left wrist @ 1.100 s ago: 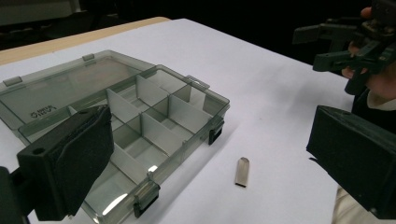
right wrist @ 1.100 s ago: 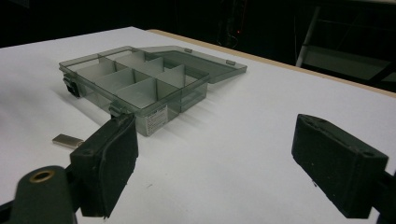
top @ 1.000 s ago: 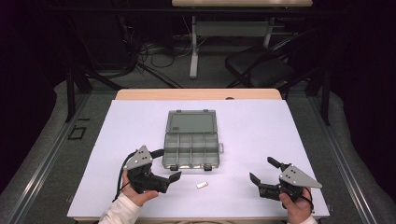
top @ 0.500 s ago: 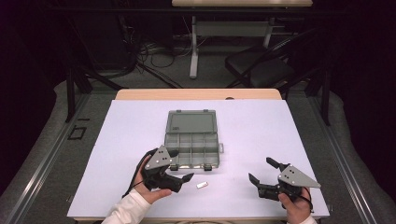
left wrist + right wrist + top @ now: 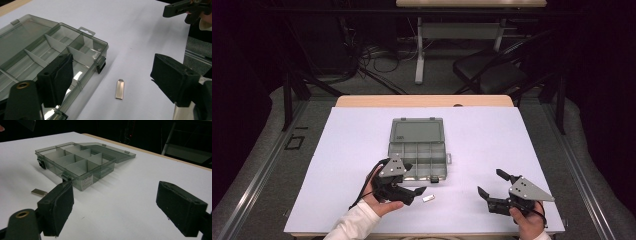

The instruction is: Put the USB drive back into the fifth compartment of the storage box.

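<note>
A clear grey compartment box (image 5: pixel 418 154) lies open on the white table, its lid folded back flat (image 5: pixel 107 148). A small flat metal piece (image 5: pixel 428 198) (image 5: pixel 120 89) rests on the table just in front of the box's near right corner. My left gripper (image 5: pixel 417 186) is open, hovering low right beside that piece, its jaws straddling the box's front edge (image 5: pixel 82 75) and the piece. My right gripper (image 5: pixel 491 184) is open near the front right of the table, empty, pointing toward the box (image 5: pixel 75 162) and the metal piece (image 5: pixel 38 192).
The white table top (image 5: pixel 512 145) stretches wide on both sides of the box. A wooden strip (image 5: pixel 424 101) runs along its far edge. Beyond it stand a dark chair (image 5: pixel 497 75), a desk frame and floor cables.
My left gripper has moved right and forward from the table's front left to the box's near edge, ending beside the metal piece. The right gripper has stayed put.
</note>
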`<state>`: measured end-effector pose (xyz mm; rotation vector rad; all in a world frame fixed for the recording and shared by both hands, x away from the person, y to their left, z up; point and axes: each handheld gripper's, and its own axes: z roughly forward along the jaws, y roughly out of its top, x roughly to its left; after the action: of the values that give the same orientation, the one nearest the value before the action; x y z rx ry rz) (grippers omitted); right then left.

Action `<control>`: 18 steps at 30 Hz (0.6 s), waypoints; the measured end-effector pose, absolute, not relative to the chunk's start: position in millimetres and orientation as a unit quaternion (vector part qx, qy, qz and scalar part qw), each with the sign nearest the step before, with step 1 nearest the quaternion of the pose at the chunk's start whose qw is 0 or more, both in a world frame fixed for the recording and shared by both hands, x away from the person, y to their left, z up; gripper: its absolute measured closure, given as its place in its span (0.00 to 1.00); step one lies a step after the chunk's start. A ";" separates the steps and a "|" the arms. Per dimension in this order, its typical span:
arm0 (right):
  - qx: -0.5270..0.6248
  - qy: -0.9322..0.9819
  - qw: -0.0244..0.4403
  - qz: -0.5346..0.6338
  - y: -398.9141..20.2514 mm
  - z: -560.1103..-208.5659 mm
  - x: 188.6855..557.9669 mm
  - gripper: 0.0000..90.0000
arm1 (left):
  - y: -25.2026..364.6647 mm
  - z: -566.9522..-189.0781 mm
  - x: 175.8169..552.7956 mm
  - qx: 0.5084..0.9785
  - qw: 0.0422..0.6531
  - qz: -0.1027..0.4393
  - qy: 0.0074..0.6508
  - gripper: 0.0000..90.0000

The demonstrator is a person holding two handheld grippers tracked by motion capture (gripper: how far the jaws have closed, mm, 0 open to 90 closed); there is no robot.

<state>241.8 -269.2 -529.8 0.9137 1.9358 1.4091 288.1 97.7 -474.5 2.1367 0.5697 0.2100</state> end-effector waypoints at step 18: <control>0.337 0.729 0.286 0.523 -268.9 -530.4 242.2 0.15 | 79.3 -489.3 289.4 0.874 0.427 0.065 0.222 0.42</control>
<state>242.2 -268.9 -530.4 0.9020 1.9474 1.3966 289.4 79.3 -489.3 2.1846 0.5558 0.1622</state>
